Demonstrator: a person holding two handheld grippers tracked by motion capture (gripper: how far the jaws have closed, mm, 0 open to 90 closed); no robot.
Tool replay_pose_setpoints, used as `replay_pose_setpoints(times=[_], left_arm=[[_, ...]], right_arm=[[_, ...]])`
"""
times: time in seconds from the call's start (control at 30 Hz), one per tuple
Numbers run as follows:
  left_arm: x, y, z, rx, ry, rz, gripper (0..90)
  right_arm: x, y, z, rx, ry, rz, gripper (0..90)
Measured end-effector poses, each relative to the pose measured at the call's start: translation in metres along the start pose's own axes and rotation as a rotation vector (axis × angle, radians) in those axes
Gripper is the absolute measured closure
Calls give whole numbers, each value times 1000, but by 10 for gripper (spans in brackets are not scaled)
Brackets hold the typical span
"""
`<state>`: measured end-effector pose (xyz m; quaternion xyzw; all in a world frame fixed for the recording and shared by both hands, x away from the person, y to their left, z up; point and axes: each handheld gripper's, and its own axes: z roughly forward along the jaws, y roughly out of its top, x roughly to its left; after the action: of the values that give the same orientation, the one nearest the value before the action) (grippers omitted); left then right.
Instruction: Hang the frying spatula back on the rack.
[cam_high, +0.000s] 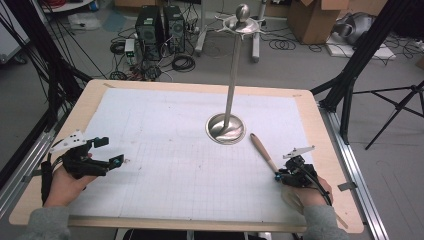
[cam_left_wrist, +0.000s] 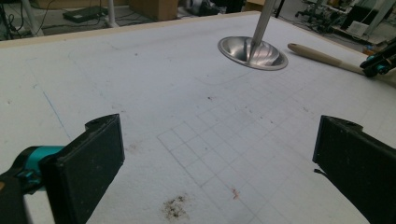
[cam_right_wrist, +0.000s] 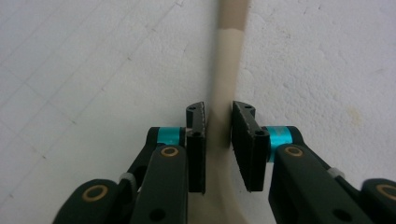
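Right gripper (cam_right_wrist: 218, 140) clamped on unlabelled spoon handle (cam_right_wrist: 228, 70); no legible writing.

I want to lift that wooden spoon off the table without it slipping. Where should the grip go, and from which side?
Grip the thin neck of the wooden spoon, coming from above with one jaw each side. It lies flat on the table, so its sides are free. The right hand-held gripper already has its jaws astride it there.

High overhead view; two close low views sharing the stand (cam_high: 226, 128).
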<state>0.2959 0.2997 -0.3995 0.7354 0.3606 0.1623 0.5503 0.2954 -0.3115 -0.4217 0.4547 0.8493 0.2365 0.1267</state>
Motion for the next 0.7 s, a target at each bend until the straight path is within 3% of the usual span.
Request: replay_pose_setpoints(times=[0.07,0.2,0.43,0.7], left_arm=[[0,0,0,1,1,2,25],[0,0,0,2,0,2,25],[0,0,1,1,-2,2,25],[0,1,2,3,-11,7,25]], right_arm=[[0,0,0,-1,8,-10,776],[-4,-1,0,-7,32,27,777],[-5,-1,-2,-1,31,13,778],[-13,-5,-16,-82,45,34,778]])
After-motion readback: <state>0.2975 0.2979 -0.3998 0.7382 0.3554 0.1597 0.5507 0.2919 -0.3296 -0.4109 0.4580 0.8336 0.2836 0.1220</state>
